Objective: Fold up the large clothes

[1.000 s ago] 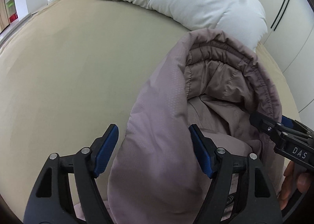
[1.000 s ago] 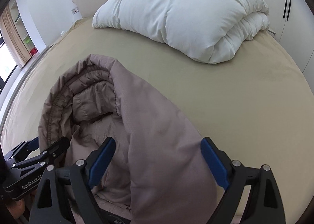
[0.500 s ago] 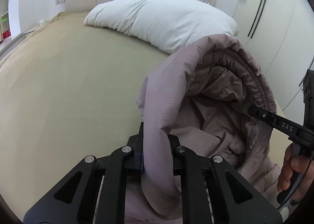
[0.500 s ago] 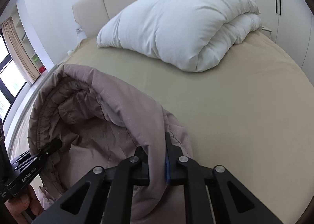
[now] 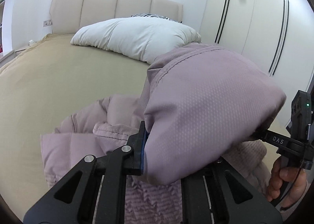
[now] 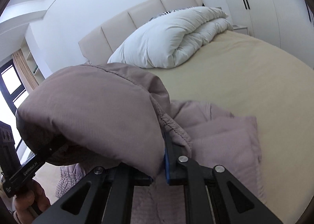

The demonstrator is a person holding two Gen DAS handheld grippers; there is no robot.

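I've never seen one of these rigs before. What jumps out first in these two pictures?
A puffy mauve jacket fills the foreground, lifted off the tan bed, with each side of its hood pinched in a black gripper: the left gripper and the right gripper. Behind it, a white duvet lies bundled by the padded headboard.

Bed w/ tan sheet (image 5: pixel 58 78), mostly bare. White duvet (image 5: pixel 137 37) folded & bunched at head end, up against beige padded headboard (image 5: pixel 117 7), 4 upholstered panels. Zebra-print pillow (image 5: pixel 151 16) peeks out behind duvet. Wall socket (image 5: pixel 48 22) just left of headboard. White wardrobe doors (image 5: pixel 255 27) w/ thin black vertical handles on one side of bed. Other side: dark-framed window (image 6: pixel 11 82), tan curtain (image 6: pixel 23 68) beside it, shelves nearby.
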